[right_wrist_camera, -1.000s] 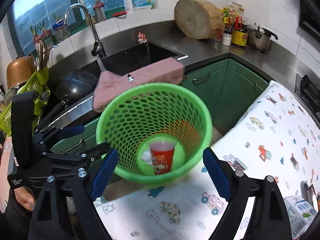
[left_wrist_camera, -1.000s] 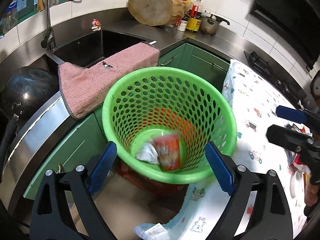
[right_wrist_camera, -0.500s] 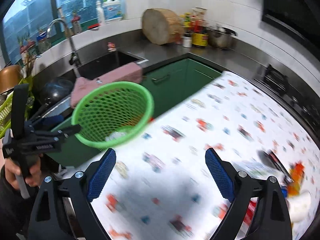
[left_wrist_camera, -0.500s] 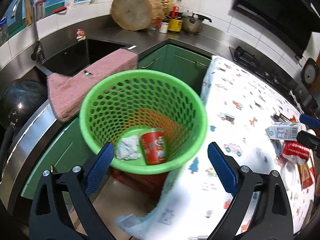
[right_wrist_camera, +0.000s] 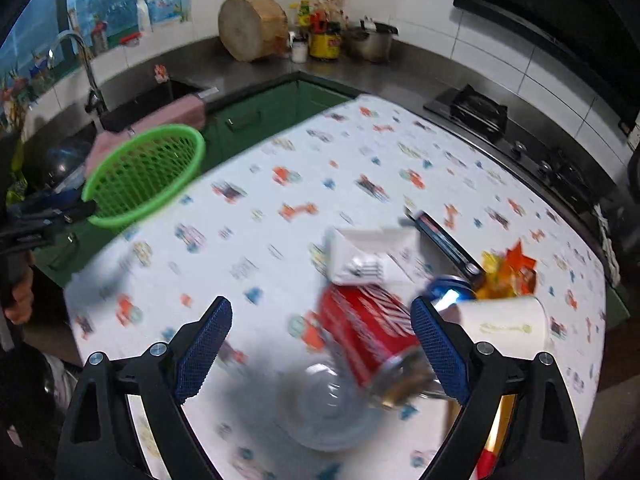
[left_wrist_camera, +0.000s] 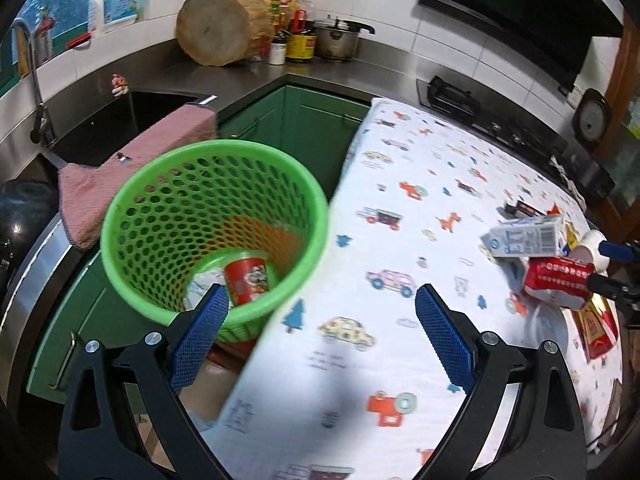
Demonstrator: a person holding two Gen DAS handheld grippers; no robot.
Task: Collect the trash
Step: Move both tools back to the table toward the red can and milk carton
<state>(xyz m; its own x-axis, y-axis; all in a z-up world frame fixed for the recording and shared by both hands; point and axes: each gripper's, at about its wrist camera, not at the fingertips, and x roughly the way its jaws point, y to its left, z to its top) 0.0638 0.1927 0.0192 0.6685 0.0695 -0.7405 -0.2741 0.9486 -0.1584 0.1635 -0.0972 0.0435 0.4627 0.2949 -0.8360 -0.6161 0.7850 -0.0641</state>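
A green perforated basket (left_wrist_camera: 168, 184) stands off the table's left end, holding a red paper cup (left_wrist_camera: 246, 282) and crumpled white paper (left_wrist_camera: 200, 284). My left gripper (left_wrist_camera: 320, 344) is open and empty above the table edge beside the basket. My right gripper (right_wrist_camera: 322, 344) is open and empty, low over a trash pile: a red can (right_wrist_camera: 360, 328) lying on its side, a white carton (right_wrist_camera: 364, 256), a white cup (right_wrist_camera: 504, 324), a clear lid (right_wrist_camera: 324, 408) and orange wrappers (right_wrist_camera: 508, 268). The pile also shows in the left wrist view, with the red can (left_wrist_camera: 556, 280) and carton (left_wrist_camera: 524, 236).
The table (left_wrist_camera: 420, 208) wears a white cloth with cartoon cars. Behind it are green cabinets (left_wrist_camera: 304, 128), a sink (left_wrist_camera: 120, 120) with a pink towel (left_wrist_camera: 136, 168), a wooden block (left_wrist_camera: 220, 28), pots and a gas hob (right_wrist_camera: 472, 108).
Both grippers have swung right, away from the basket. The right gripper now sits over the trash pile; the left has come over the table edge. Both stay open.
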